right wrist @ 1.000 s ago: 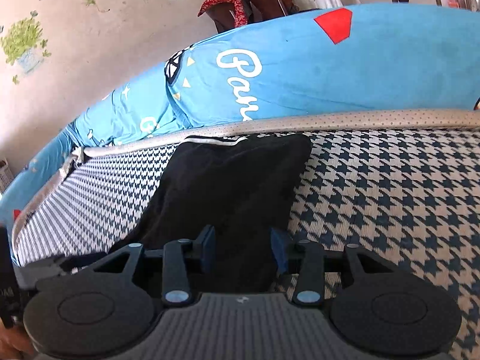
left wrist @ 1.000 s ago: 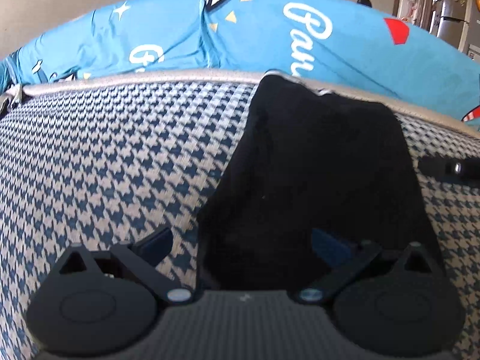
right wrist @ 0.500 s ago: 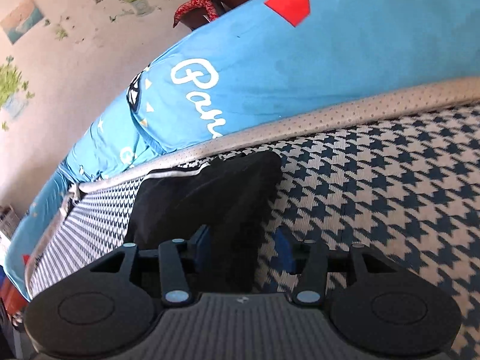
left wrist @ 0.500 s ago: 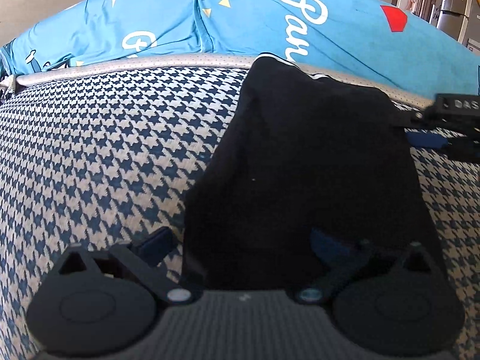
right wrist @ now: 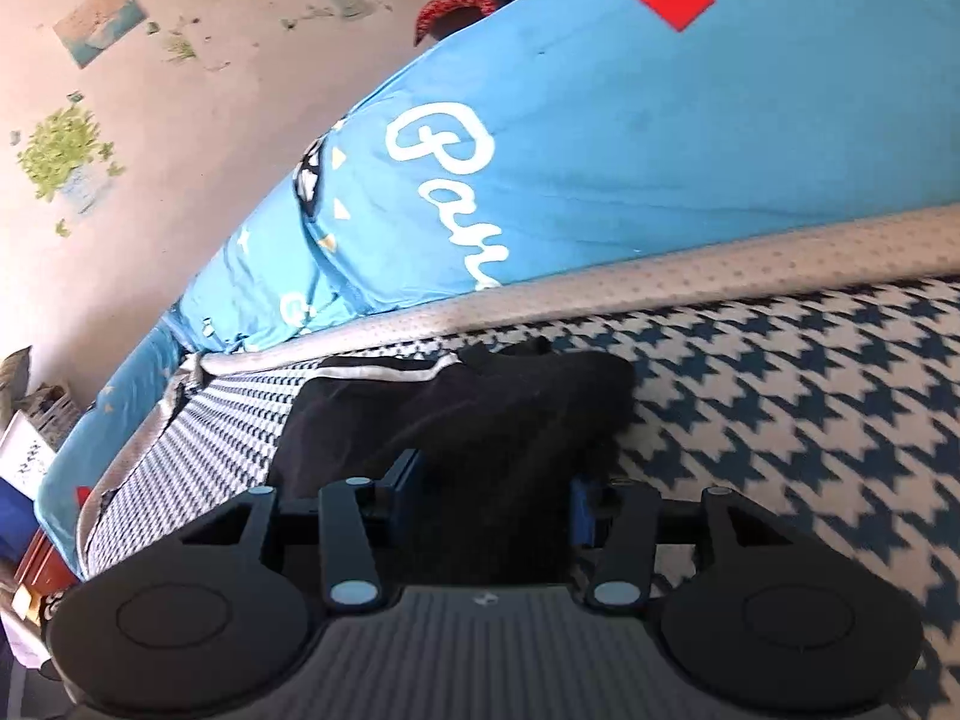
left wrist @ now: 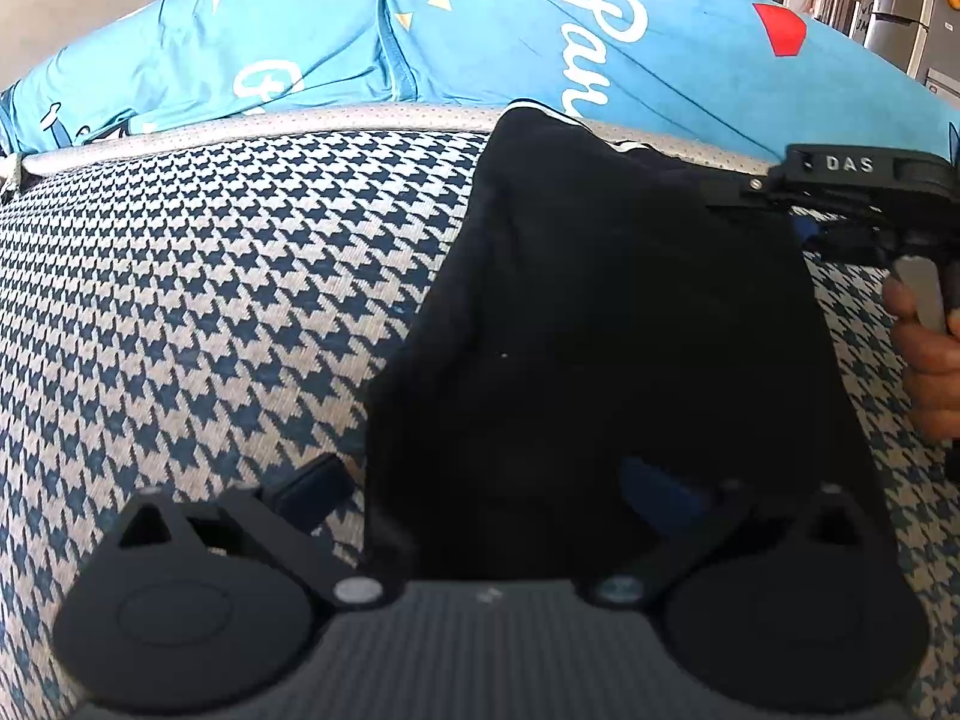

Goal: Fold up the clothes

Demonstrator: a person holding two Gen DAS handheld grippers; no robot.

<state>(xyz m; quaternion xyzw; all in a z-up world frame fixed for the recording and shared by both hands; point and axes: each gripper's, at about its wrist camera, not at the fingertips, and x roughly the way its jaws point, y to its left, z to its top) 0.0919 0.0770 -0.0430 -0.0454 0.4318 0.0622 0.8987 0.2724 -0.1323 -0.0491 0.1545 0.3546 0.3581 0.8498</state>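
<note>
I am holding the left claw [left wrist: 480, 480] spread wide over the near end of the black fabric garment [left wrist: 612, 330], gripping nothing: its left pad [left wrist: 312, 483] is sitting over bare cover and its right pad [left wrist: 654, 495] over the cloth, so the garment's near left edge is running between them. The garment is lying on the blue-and-cream houndstooth-patterned bed cover [left wrist: 210, 300], its long axis running straight away from me, from the near edge of the bed to the far edge, where a white-trimmed hem [right wrist: 384, 369] is reaching the pale dotted piping [right wrist: 690, 276].

I am bringing the right claw [right wrist: 495, 498] in low at the garment's far right corner, its jaws half spread and released, with black cloth lying between the pads but not yet pinched. I judge this hand the nearer one to the far hem. Beyond the piping, a bright blue printed quilt [left wrist: 480, 36] is bulging up.
</note>
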